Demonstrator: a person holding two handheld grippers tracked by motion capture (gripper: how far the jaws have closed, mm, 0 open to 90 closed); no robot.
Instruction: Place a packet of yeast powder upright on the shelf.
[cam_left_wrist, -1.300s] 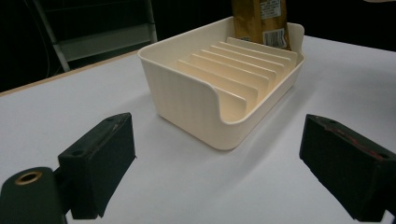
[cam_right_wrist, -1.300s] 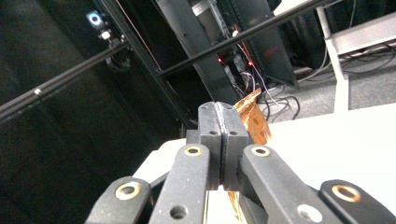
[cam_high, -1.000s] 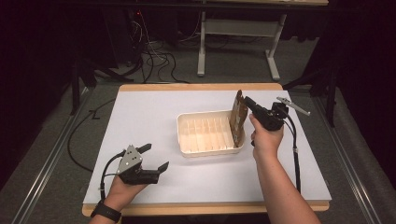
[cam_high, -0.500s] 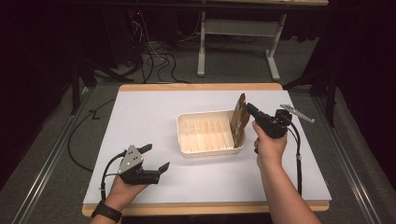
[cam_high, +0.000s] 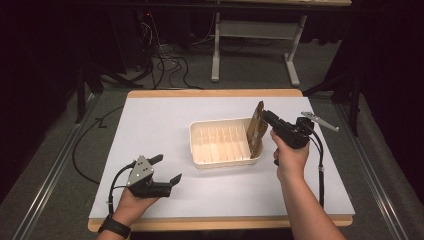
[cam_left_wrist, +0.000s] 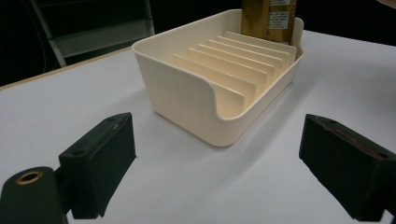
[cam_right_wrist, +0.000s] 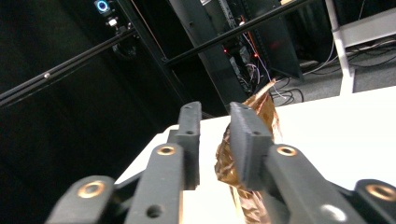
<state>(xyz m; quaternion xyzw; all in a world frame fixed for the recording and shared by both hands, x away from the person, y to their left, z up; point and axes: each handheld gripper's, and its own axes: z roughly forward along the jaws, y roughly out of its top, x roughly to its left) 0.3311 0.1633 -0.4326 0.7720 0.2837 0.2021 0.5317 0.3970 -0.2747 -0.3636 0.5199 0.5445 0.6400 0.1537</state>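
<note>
Right gripper (cam_high: 265, 116): jaws narrowly parted at the packet's (cam_high: 256, 127) top edge, grip uncertain. Packet upright in the tray's (cam_high: 220, 156) right end. Left gripper (cam_high: 167, 169) wide open, resting low on desk (cam_high: 150, 120).

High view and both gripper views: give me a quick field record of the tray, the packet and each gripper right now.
tray: cream slotted tray on the white table cover, slots look empty apart from the right end
packet: brown foil packet standing upright at the tray's right end
right gripper: right gripper at the packet's top edge; jaws nearly closed, packet beside one jaw, grip not certain
left gripper: left gripper low over the table's front left, jaws wide apart, holding nothing, pointed at the tray
</note>
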